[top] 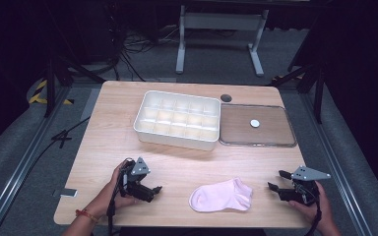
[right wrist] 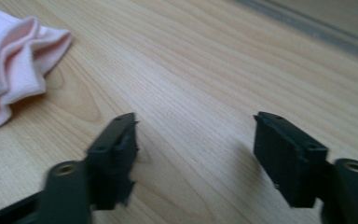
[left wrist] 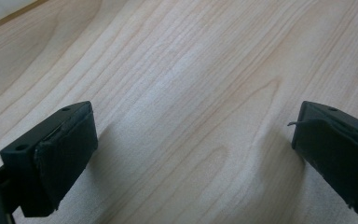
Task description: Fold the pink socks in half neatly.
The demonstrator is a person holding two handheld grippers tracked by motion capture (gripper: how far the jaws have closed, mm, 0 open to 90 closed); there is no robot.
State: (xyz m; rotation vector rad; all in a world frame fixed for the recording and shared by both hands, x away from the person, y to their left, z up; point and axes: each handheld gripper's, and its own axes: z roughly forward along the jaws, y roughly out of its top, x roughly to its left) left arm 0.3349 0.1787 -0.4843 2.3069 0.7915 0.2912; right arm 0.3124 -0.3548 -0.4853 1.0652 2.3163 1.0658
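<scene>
A pink sock (top: 221,195) lies flat near the table's front edge, between my two grippers. My left gripper (top: 153,191) rests low on the wood to the sock's left, held in a hand, jaws pointing toward the sock. In the left gripper view it (left wrist: 196,144) is open over bare wood. To the sock's right, my right gripper (top: 278,180) also stands open with nothing between its jaws. The right gripper view has the sock's cuff (right wrist: 14,60) at the upper left, apart from the open right gripper (right wrist: 196,140).
A white compartment box (top: 178,119) sits at the table's middle back. Beside it on the right lies a clear flat lid (top: 270,129) with a small white disc (top: 255,123) on it. A dark round hole (top: 226,98) marks the tabletop behind.
</scene>
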